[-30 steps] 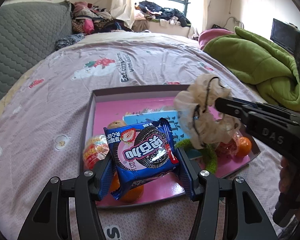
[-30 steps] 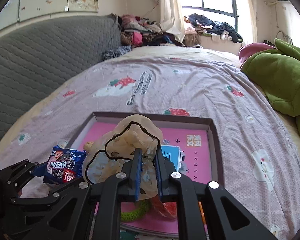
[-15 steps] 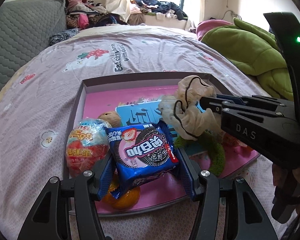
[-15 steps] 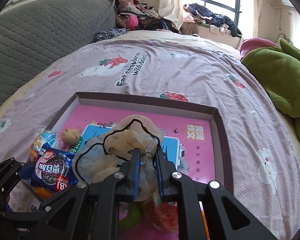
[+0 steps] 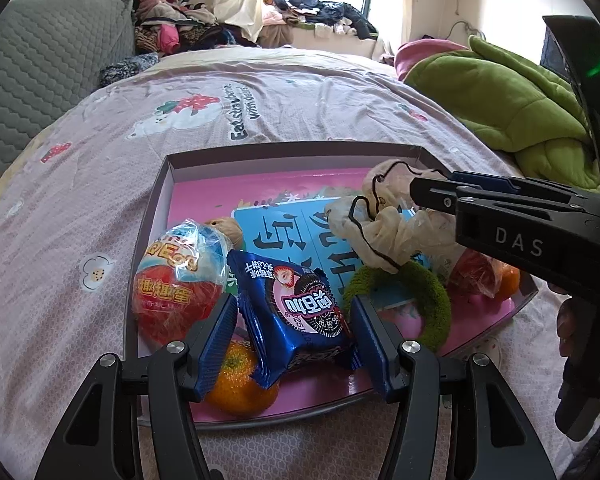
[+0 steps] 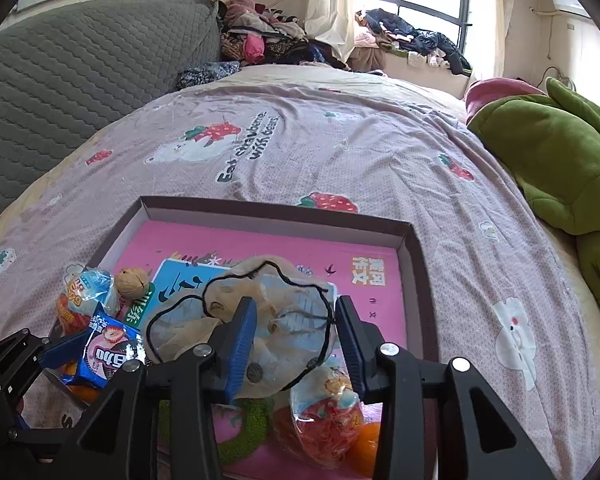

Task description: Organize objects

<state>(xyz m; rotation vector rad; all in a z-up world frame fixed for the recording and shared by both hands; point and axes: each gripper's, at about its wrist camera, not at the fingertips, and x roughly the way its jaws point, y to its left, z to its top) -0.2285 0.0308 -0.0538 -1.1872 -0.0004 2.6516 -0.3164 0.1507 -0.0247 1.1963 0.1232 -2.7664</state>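
A shallow box tray (image 5: pixel 284 148) lined with a pink and blue book lies on the bed. My left gripper (image 5: pixel 296 340) is shut on a blue cookie packet (image 5: pixel 300 308), held tilted just above an orange (image 5: pixel 240 384) at the tray's near edge. My right gripper (image 6: pixel 296 344) is over the tray's right half and its jaws are opening. A sheer beige scrunchie (image 6: pixel 276 300) with black trim lies loose between its pads, draped over the things below. In the left wrist view, the right gripper (image 5: pixel 424 192) comes in from the right beside that scrunchie (image 5: pixel 380 228).
In the tray lie a green scrunchie (image 5: pixel 432 304), a red and blue toy-egg packet (image 5: pixel 176 288), a walnut (image 5: pixel 228 228), a second egg packet (image 6: pixel 328 420) and another orange (image 5: pixel 508 284). A green blanket (image 5: pixel 500 108) is heaped on the right. A grey headboard (image 6: pixel 80 80) stands on the left.
The right gripper's jaws have spread apart and released the beige scrunchie. Both grippers have come lower over the tray. The left gripper still holds the cookie packet.
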